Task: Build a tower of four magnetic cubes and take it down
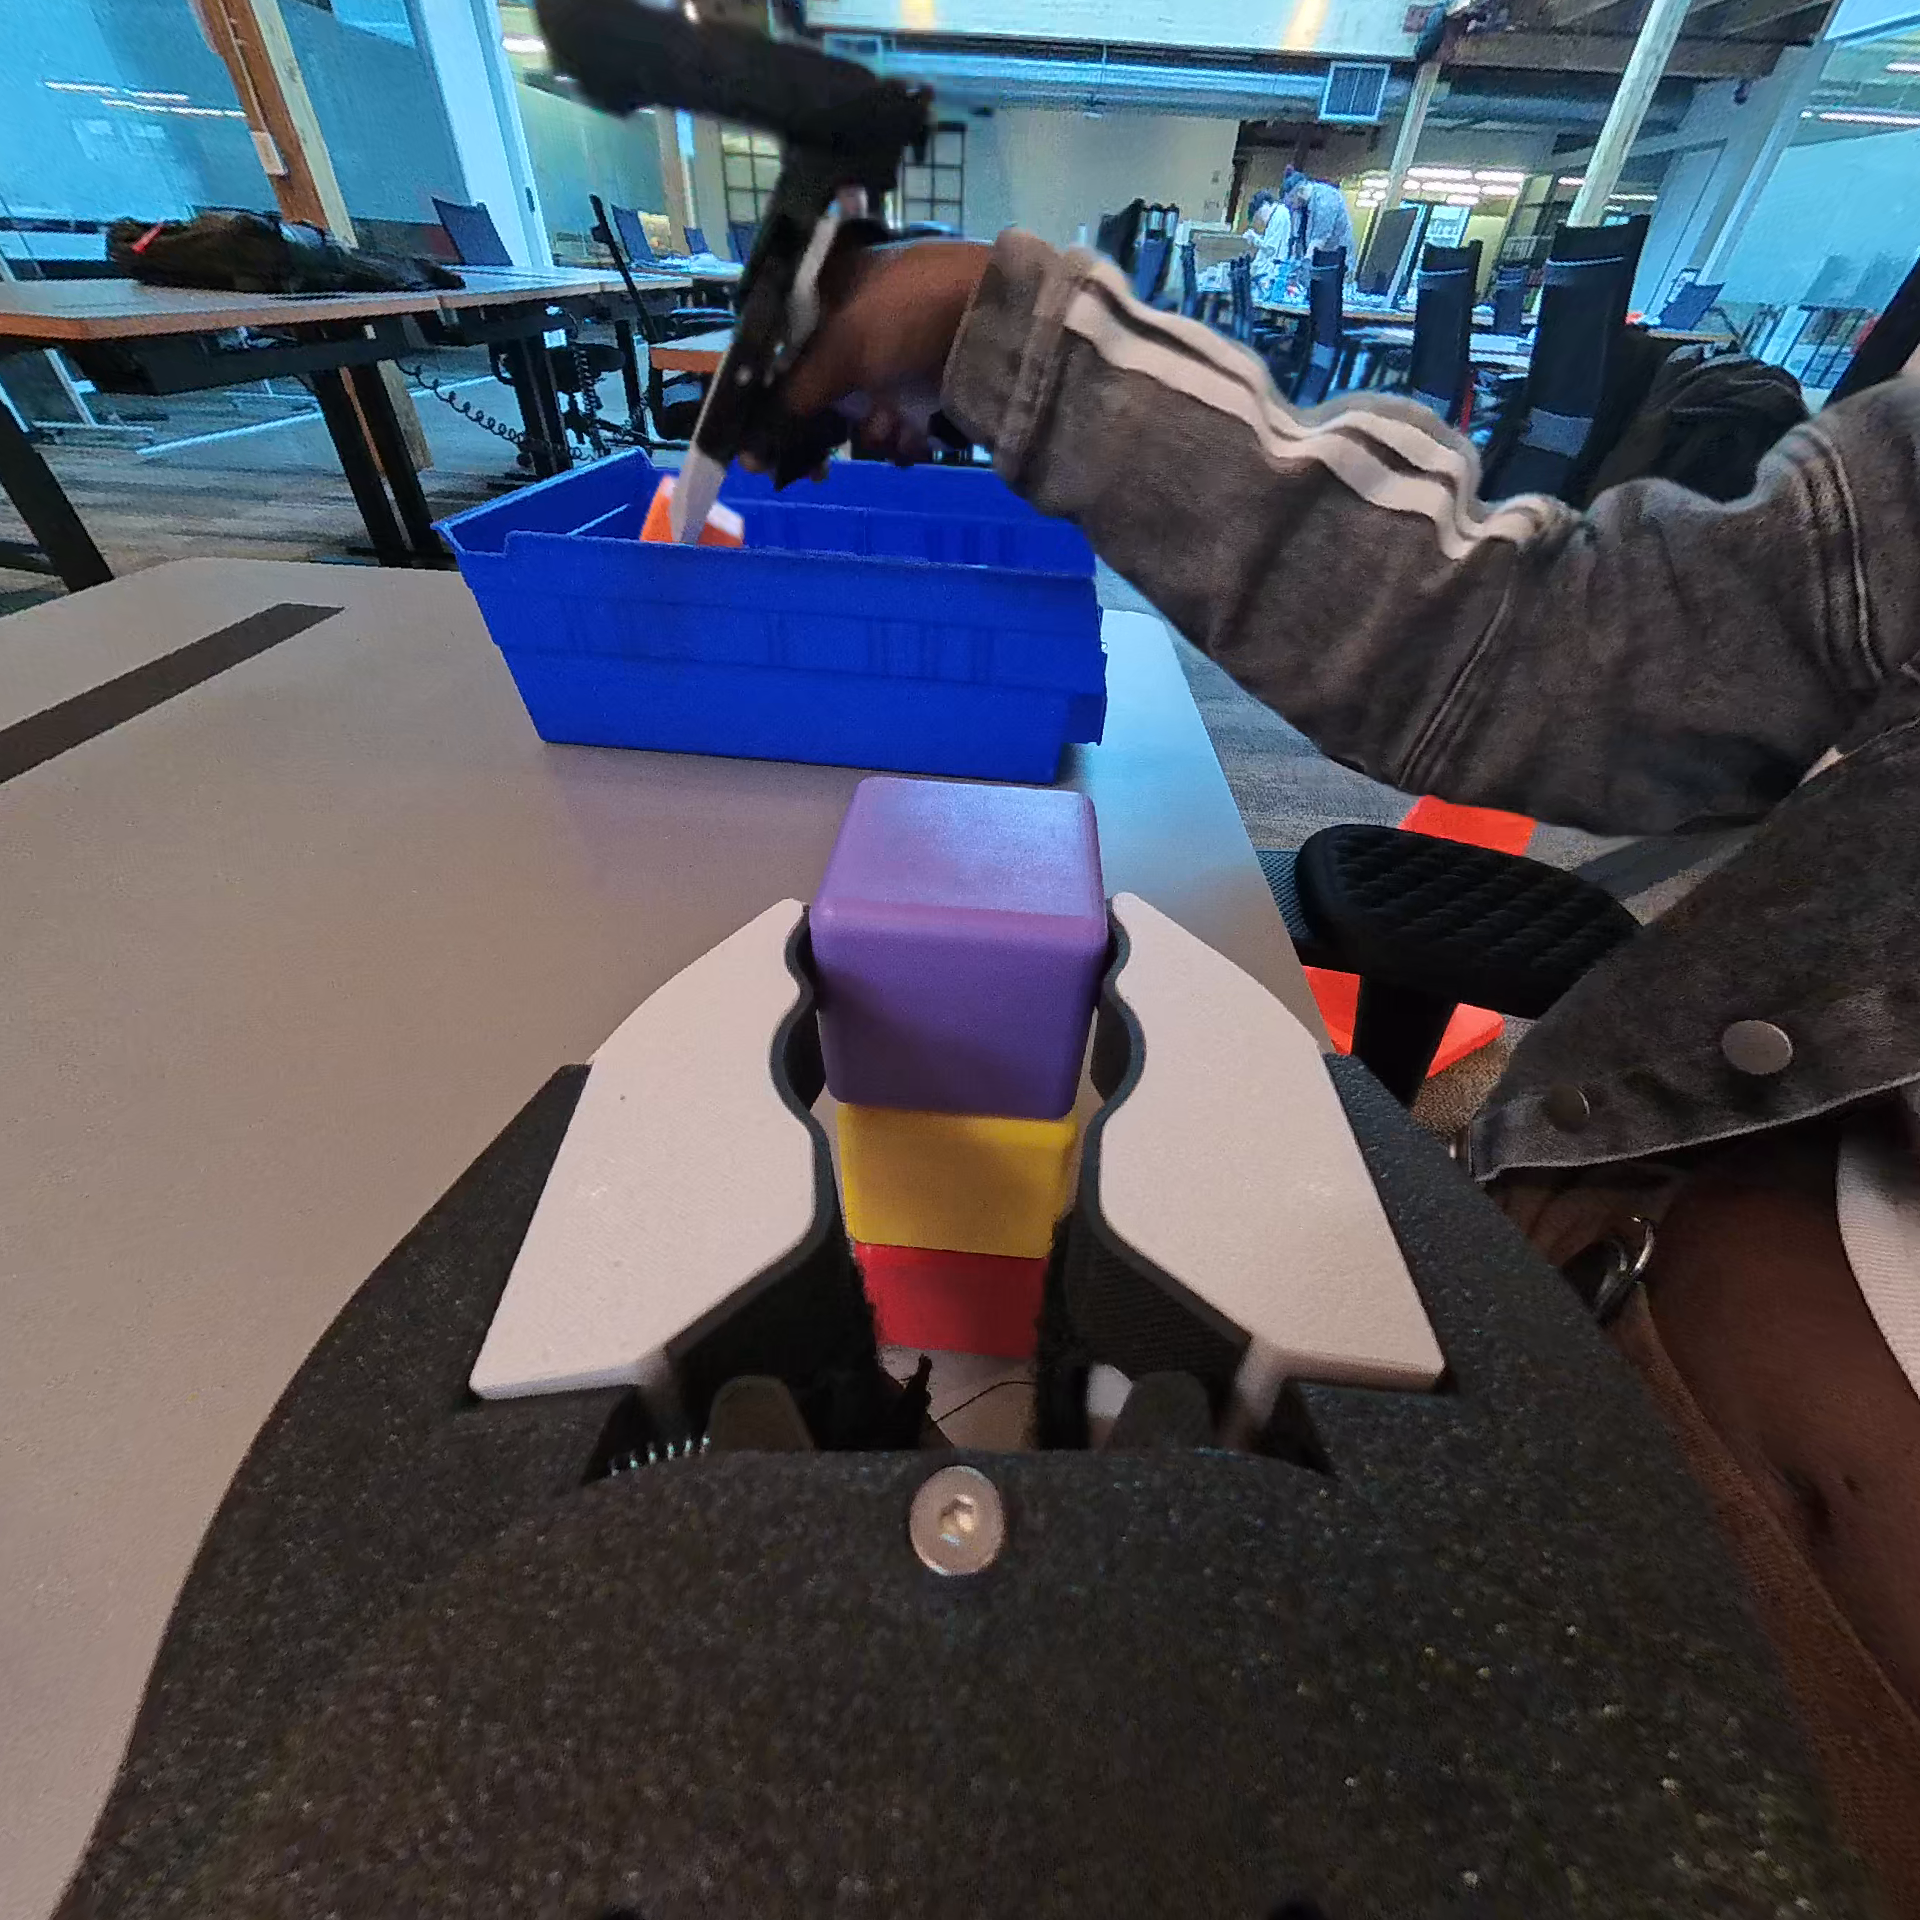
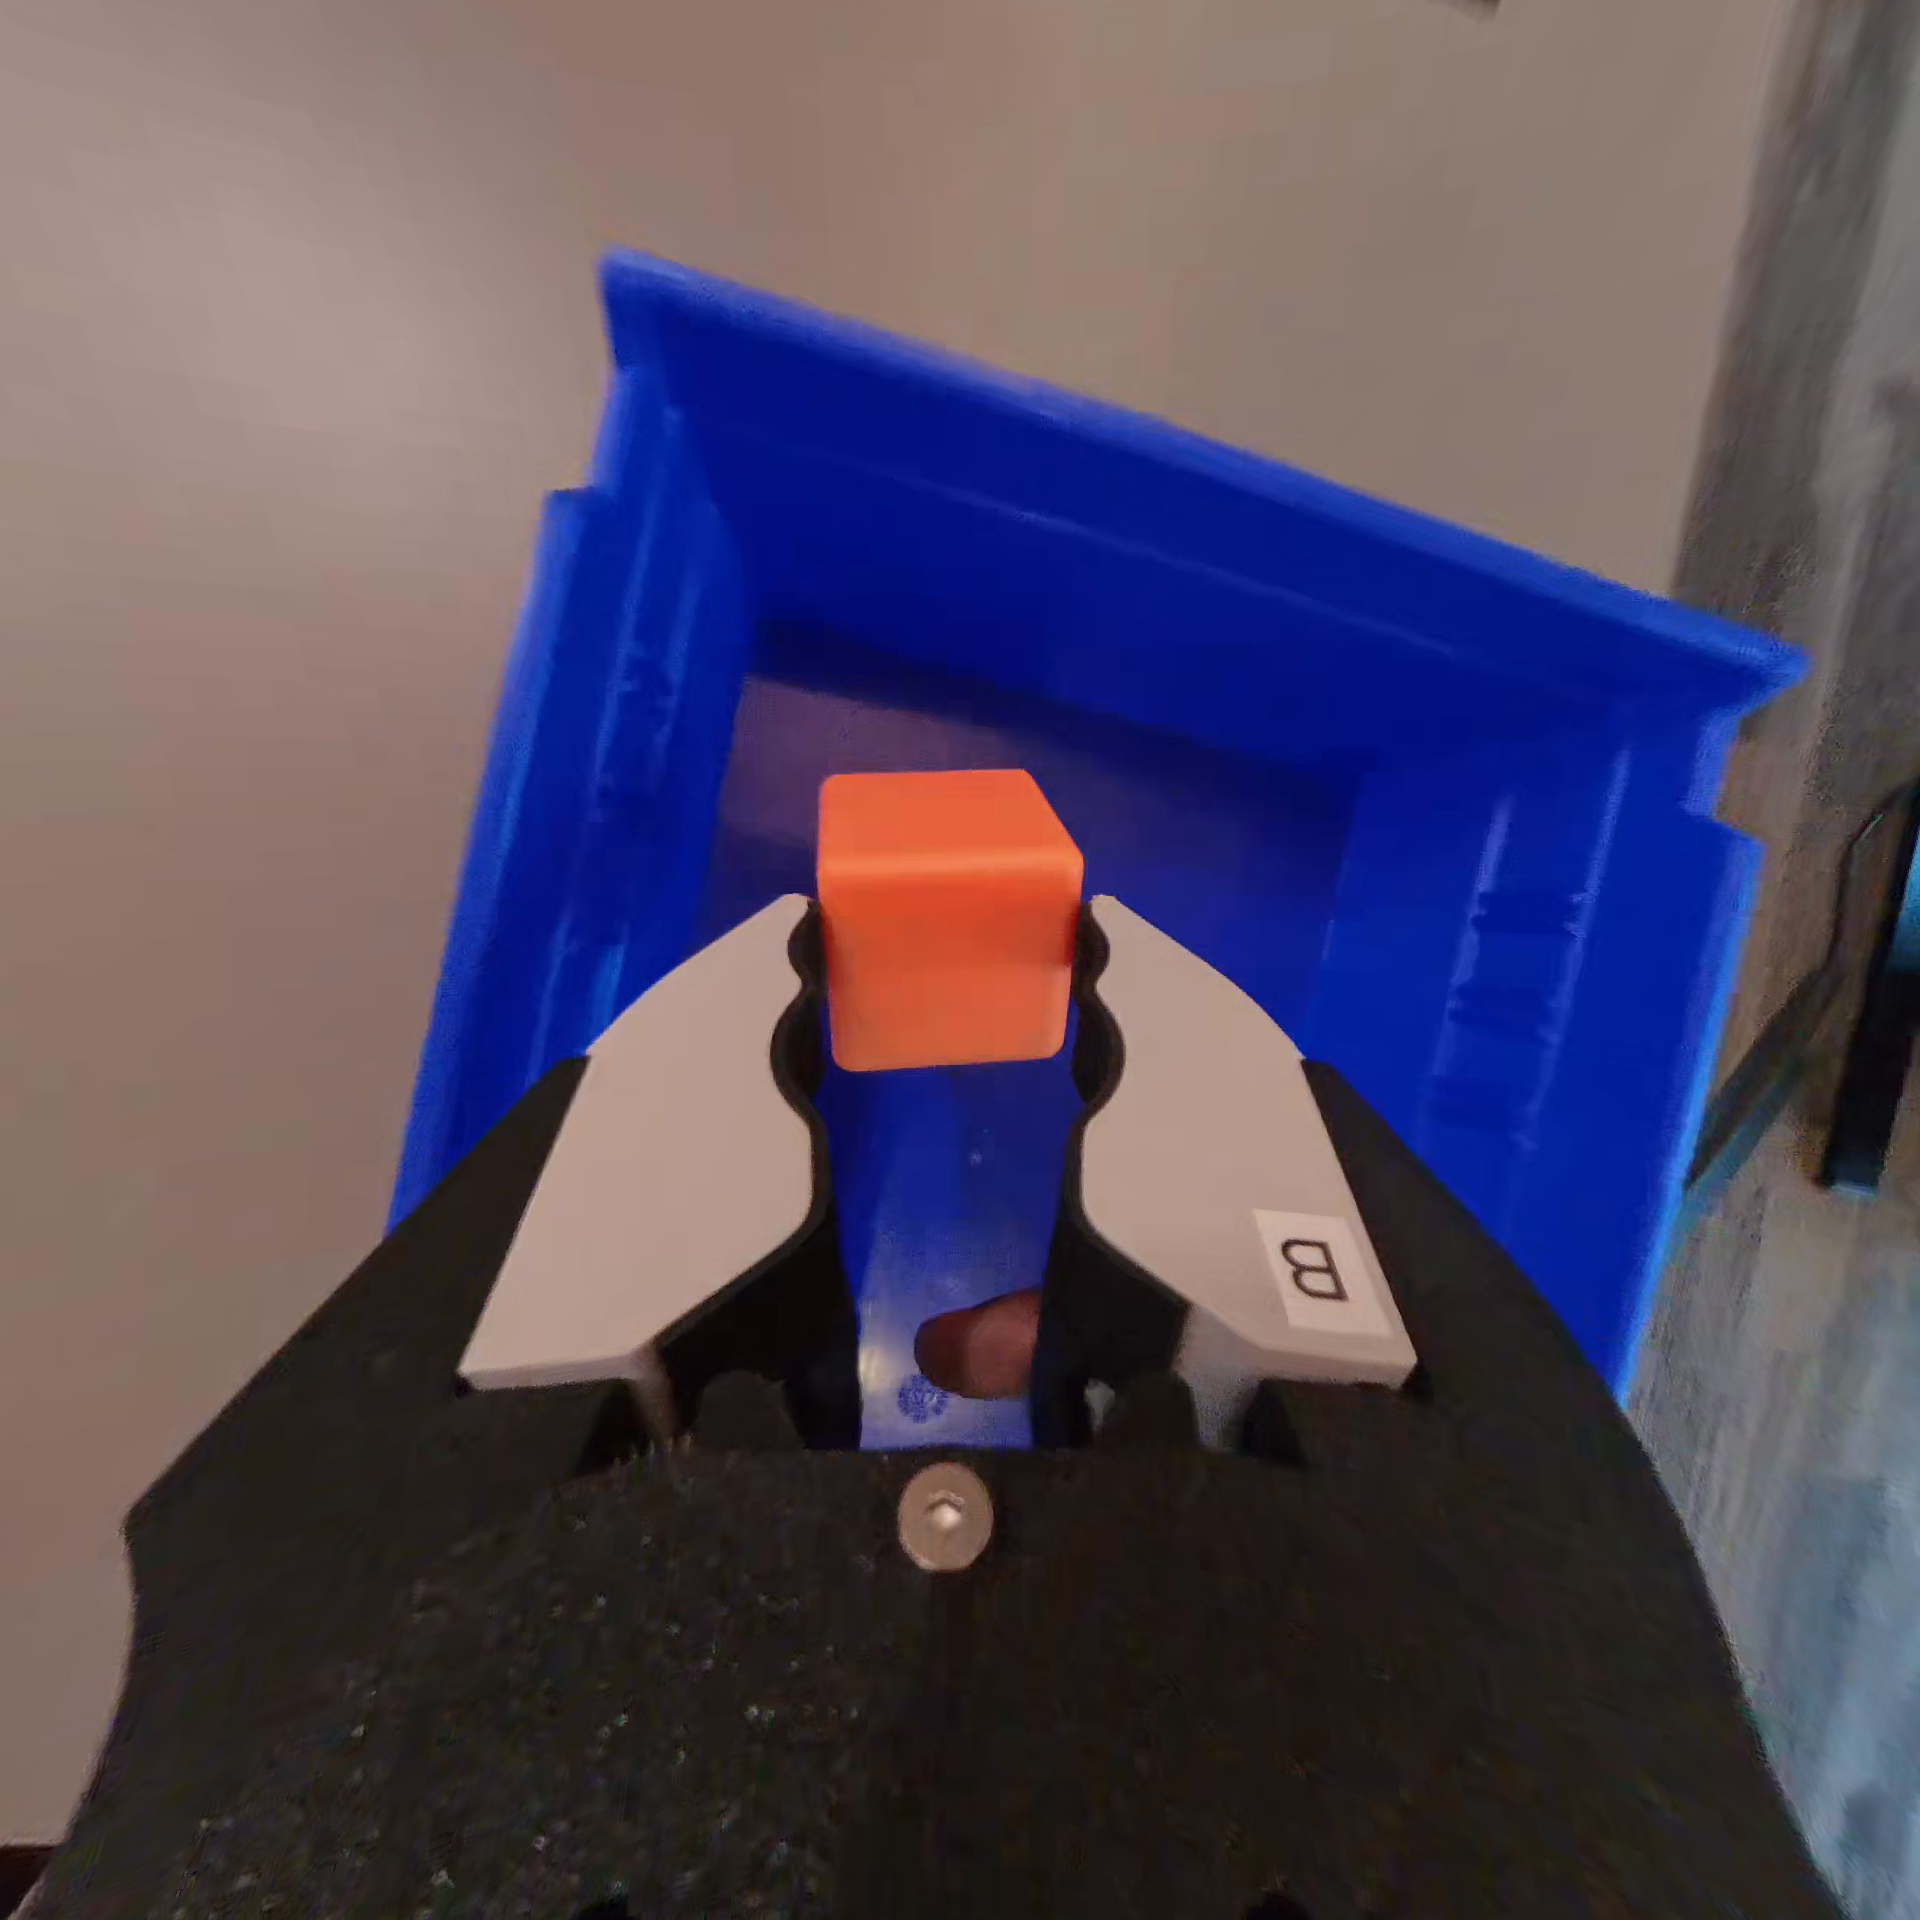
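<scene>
Left wrist view shows a stack of three cubes standing between the left gripper (image 1: pixel 958 997) fingers: a purple cube (image 1: pixel 958 966) on top, a yellow cube (image 1: pixel 954 1179) under it and a red cube (image 1: pixel 954 1299) at the bottom. All three are matte with rounded edges and sit squarely one on another. Both dark pads press against the purple cube's sides, so the jaws are clamped on it. The foot of the red cube is hidden behind the gripper body.

Beyond the fingertips, on the grey table (image 1: pixel 312 935), stands a blue bin (image 1: pixel 790 644). Above it the right gripper (image 2: pixel 945 966) grasps an orange cube (image 2: pixel 945 925), pads pressed to both its sides; the cube hangs over the bin's open inside, just past the fingertips. In the left wrist view this cube shows only as an orange corner behind a blurred white finger. A grey sleeve (image 1: pixel 1403 582) reaches in from the right. Whether the cube touches the bin floor cannot be told.
</scene>
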